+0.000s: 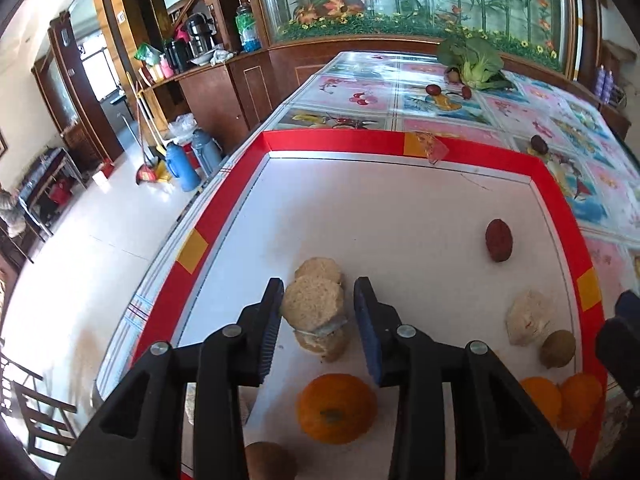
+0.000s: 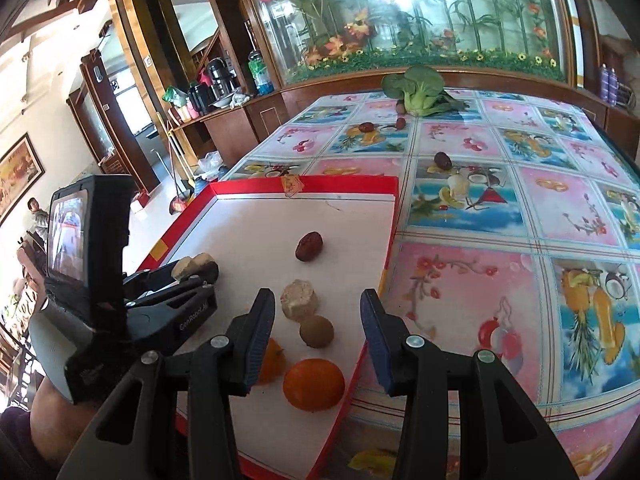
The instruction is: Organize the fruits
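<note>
A white board with a red border (image 1: 360, 140) (image 2: 304, 184) lies on the table. My left gripper (image 1: 318, 312) is open around the top piece of a stack of tan bread-like rounds (image 1: 314, 306); its left pad looks close to the round. An orange (image 1: 336, 408) lies below it. A dark red date (image 1: 499, 240) (image 2: 309, 246), a pale round (image 1: 528, 318) (image 2: 300, 300), a kiwi (image 1: 557, 349) (image 2: 317, 332) and oranges (image 1: 560, 398) (image 2: 314, 384) lie on the board. My right gripper (image 2: 318, 340) is open and empty above the kiwi.
A floral tablecloth (image 2: 520, 240) covers the table. On it lie loose dates (image 2: 443, 160) (image 2: 365, 127) and a green leafy vegetable (image 2: 416, 92). A glass-fronted wooden cabinet (image 2: 400, 20) stands behind. The table's left edge drops to the floor (image 1: 80, 260).
</note>
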### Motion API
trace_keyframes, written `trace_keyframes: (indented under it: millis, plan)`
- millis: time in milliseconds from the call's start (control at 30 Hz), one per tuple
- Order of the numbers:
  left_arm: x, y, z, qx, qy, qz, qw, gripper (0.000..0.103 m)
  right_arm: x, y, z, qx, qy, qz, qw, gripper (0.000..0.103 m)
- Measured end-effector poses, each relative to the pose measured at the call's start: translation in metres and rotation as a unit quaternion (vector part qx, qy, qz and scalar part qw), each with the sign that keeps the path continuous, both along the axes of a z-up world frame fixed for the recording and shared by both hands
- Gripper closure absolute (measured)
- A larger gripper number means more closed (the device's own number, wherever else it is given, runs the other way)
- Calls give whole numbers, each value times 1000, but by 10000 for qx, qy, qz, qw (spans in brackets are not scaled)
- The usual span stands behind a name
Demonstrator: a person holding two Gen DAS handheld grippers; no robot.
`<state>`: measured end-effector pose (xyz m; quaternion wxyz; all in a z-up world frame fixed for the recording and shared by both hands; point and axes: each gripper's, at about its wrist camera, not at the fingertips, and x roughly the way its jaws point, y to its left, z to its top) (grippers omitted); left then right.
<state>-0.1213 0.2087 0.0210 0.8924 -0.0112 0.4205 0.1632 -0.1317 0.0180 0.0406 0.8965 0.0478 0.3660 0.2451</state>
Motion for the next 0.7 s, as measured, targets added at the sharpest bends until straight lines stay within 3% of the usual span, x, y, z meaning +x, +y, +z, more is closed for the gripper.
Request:
trace_keyframes:
  millis: [33,133,200,233,400,533,700]
  plan:
    - [-2,0,1,-81,-25,-52,10000,60,-3,0,0,-14,-20,16,10000,59]
    - [-20,-4,13,46,-412,8,9991,37,-15,5,2,-173,-215,44,9996,59]
    - [-34,-11,26,373,-704,73,9968,8,-23,8,6,-239,-343,80,9991,59]
    - [-43,-16,34,570,-893,127,9943,4,-27,9,8,-271,-406,78,9988,59]
    - [-83,-31,66,906,-1396,159,9859,0,-47,1,22,-236,-706,-36,9972,58]
    - [-114,-39,83,1143,-1590,161,9805,0,-70,-12,39,-31,-958,-183,9952,42]
    - [-156,-48,100,1202,-1728,109,9775,0,-101,-23,54,147,-1108,-231,9935,39]
